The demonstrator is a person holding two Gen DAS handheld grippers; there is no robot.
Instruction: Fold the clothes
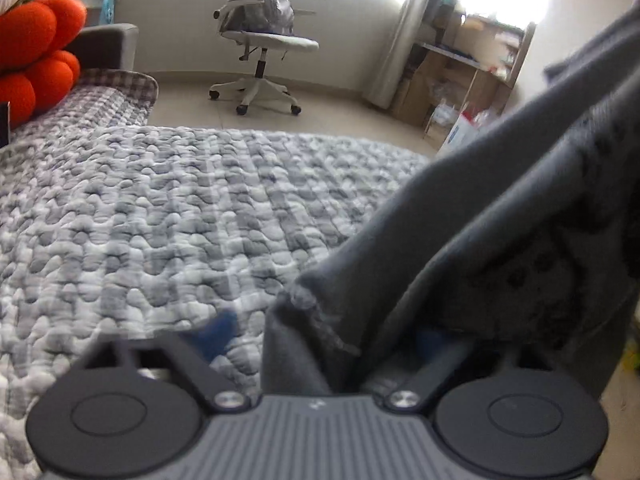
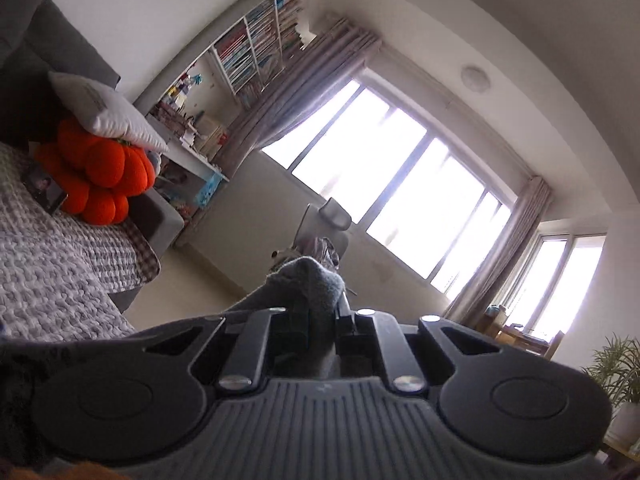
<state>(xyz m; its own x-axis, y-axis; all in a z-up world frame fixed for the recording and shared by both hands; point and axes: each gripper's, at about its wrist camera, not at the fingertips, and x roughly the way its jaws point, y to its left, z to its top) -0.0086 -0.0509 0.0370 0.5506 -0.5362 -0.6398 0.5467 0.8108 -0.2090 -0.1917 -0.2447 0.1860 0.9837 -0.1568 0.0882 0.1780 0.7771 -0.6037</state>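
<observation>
Right gripper point(image 2: 320, 312), fingers nearly closed, pinches a fold of the grey garment point(image 2: 316, 280) and holds it raised, aimed toward the window point(image 2: 384, 184). Left gripper point(image 1: 320, 344), fingers part open, straddles the same garment's edge point(image 1: 460, 248) above the quilted bed point(image 1: 160, 220); its grip cannot be confirmed.

Left wrist view: you look down along the fingers, close over the quilted bed cover point(image 1: 168, 216), office chair point(image 1: 260, 48) at 12 o'clock. Right wrist view: rolled, facing level toward the window point(image 2: 384, 184). Shared: chair, orange cushion point(image 2: 96, 176) at 9 o'clock.
</observation>
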